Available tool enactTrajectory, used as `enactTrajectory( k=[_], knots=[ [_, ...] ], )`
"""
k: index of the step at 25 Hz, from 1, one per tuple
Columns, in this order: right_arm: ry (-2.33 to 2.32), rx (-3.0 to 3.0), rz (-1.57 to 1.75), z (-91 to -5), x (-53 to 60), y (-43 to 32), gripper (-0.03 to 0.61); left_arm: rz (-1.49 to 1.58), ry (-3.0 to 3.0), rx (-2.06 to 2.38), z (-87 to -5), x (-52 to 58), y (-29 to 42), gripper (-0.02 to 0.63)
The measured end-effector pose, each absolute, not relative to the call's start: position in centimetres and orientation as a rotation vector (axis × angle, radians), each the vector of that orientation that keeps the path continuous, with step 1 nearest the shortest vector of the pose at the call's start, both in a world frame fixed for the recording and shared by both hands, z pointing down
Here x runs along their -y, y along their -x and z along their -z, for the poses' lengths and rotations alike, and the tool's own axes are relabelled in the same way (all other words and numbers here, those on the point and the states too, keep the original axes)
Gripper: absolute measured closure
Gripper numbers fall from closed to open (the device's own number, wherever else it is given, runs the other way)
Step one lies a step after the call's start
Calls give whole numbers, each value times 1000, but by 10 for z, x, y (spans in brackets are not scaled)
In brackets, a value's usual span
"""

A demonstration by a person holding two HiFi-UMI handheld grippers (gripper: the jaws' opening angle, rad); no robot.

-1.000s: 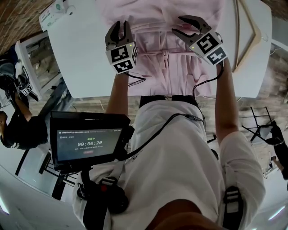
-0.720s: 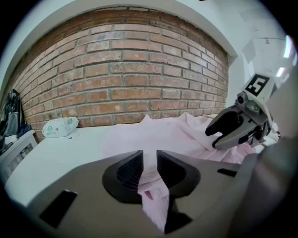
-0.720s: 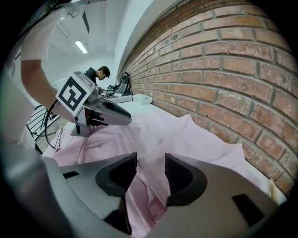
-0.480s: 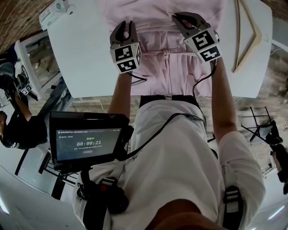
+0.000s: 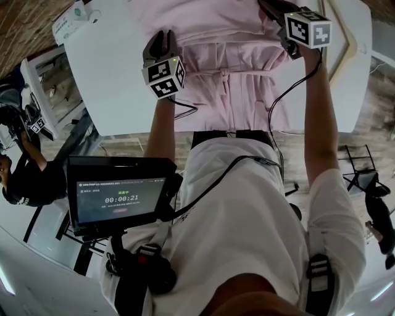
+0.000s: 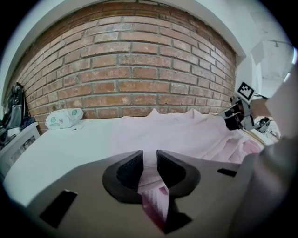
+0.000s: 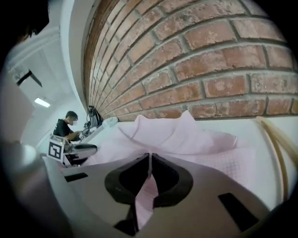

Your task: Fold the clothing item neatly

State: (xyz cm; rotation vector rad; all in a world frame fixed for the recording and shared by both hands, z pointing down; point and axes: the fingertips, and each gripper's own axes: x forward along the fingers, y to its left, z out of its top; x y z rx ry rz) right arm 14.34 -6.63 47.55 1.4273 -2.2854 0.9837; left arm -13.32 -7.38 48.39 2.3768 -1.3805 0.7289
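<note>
A pale pink garment lies spread on the white table, with a tie at its waist. My left gripper is at the garment's left edge, shut on a fold of the pink cloth that shows between its pads. My right gripper is near the far right part of the garment, at the view's top edge. Its jaws pinch a thin pleat of pink cloth. Each gripper shows in the other's view: the right gripper and the left gripper.
A wooden hanger lies on the table's right side. A wipes pack sits at the far left corner, against a brick wall. A screen hangs at the person's chest. Another person sits left of the table.
The right gripper's jaws, wide open a second ago, have shut on the pink cloth, and it has moved away toward the far right. The left gripper has barely shifted.
</note>
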Motion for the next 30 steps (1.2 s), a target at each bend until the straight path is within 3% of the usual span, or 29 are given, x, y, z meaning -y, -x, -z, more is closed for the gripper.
enactTrajectory(
  k=[12,17,19,20,30],
  knots=[
    [-1226,2346,-796,-441,17,-123,506,-772,-2387,1353,-488,74,143,523],
    [-1238,2243,-804,-477,18,-106,456,-767,-2387,1357,-488,72,143,523],
    [-1261,2213,-814,-483,24,-108,495,-761,-2394,1351,-488,73,141,523],
    [-1268,2214,-830,-482,24,-109,566,-758,-2395,1347,-488,73,141,523],
    [-1217,2224,-1063,-485,-8,-123,565,-702,-2399,1363,-479,73,144,523]
  ],
)
